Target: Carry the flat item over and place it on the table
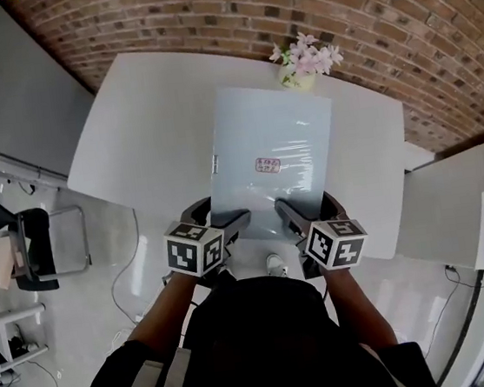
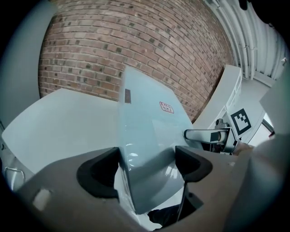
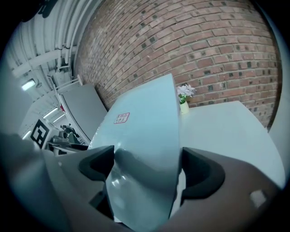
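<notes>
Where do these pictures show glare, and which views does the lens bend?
Head view: brick wall bows; faint glare streaks on the sheet. Left gripper view: fisheye, dark corners, bright spots on the sheet's near end. Right gripper view: same bending, near end blurred.

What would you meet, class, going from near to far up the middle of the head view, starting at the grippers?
Left gripper and right gripper side by side, both clamped on the near edge of the flat panel → flat panel → vase of flowers → brick wall.
</notes>
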### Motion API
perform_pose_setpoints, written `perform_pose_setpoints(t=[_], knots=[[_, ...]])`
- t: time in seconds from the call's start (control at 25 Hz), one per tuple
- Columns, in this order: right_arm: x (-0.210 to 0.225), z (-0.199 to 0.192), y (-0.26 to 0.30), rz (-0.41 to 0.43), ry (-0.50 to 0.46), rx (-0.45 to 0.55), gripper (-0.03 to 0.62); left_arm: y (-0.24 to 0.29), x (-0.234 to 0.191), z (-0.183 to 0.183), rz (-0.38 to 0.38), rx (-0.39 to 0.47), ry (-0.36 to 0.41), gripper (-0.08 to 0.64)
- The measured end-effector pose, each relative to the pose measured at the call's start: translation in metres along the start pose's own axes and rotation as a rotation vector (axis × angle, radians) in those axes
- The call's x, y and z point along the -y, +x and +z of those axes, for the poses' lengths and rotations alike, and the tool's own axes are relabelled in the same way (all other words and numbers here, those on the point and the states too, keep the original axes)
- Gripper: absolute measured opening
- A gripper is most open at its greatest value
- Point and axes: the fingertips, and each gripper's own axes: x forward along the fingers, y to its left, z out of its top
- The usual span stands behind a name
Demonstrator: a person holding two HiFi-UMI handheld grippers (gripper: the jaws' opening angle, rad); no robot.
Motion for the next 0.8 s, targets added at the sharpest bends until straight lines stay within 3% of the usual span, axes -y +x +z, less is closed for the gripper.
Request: perform_pose_setpoints(t=[0.4,0.8], knots=[[0.028,-0.035,0.029,-0.094,0.109,-0.121,0.448,0.042,-0.023,-0.024,-0.078,-0.130,-0.052,0.403],[0.046,-0.065,0.042,-0.129,0.146,-0.190,0.451,0.068,-0.029,-0.056,-0.115,-0.215,-0.092,0.405]])
